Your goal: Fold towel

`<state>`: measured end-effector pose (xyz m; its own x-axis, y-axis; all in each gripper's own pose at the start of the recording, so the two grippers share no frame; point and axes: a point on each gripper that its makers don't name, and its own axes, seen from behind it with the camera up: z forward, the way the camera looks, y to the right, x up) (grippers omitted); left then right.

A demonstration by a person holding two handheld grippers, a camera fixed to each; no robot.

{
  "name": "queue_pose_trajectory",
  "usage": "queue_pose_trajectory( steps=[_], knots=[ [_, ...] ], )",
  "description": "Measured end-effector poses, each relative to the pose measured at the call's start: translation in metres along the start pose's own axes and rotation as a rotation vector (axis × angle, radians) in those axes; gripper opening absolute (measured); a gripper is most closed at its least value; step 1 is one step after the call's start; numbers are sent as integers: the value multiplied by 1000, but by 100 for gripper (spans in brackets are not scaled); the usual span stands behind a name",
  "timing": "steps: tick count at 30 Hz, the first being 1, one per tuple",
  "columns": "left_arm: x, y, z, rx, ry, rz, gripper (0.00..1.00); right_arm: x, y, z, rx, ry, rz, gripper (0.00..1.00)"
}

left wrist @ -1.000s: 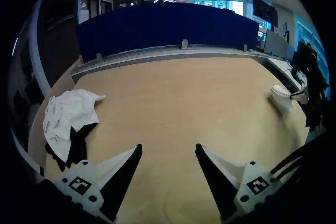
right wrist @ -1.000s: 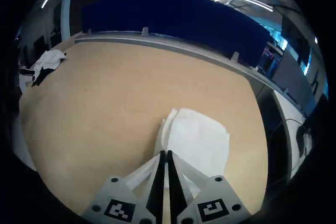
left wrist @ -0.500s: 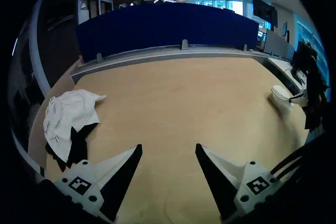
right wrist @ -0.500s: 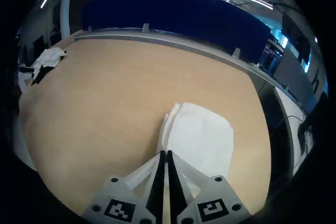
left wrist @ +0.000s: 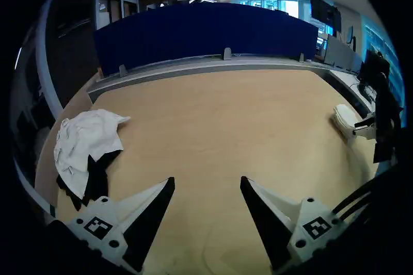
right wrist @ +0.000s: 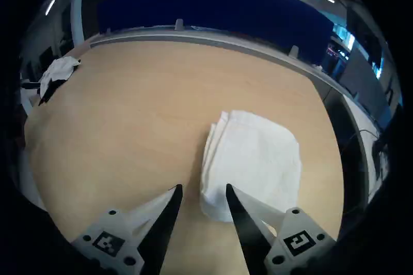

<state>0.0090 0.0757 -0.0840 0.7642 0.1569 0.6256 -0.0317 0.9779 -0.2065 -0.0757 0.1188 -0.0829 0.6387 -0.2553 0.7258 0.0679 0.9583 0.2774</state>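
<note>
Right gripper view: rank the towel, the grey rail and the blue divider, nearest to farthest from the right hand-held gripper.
1. Towel: folded, just ahead of the open right hand-held gripper, slightly to its right.
2. Rail: far ahead, running across the view.
3. Divider: upright, directly behind the rail.

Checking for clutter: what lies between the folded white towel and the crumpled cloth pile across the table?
The stretch is bare: in the right gripper view, plain wooden tabletop runs from the folded towel to the cloth pile.
</note>
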Motion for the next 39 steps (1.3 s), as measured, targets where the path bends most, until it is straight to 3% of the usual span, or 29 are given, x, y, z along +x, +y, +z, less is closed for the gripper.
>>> queue_pose_trajectory(
  steps=[5,9,29,39],
  knots=[
    [2,0,1,1,2,-2,94,2,4,-2,-11,4,-1,78],
    [2,0,2,2,2,-2,94,3,6,-3,-18,6,-1,100],
    [7,-2,-2,6,11,0,94,12,10,-8,-47,42,15,100],
    [14,-3,-1,9,38,-10,94,51,21,-20,-140,205,101,100]
  ],
)
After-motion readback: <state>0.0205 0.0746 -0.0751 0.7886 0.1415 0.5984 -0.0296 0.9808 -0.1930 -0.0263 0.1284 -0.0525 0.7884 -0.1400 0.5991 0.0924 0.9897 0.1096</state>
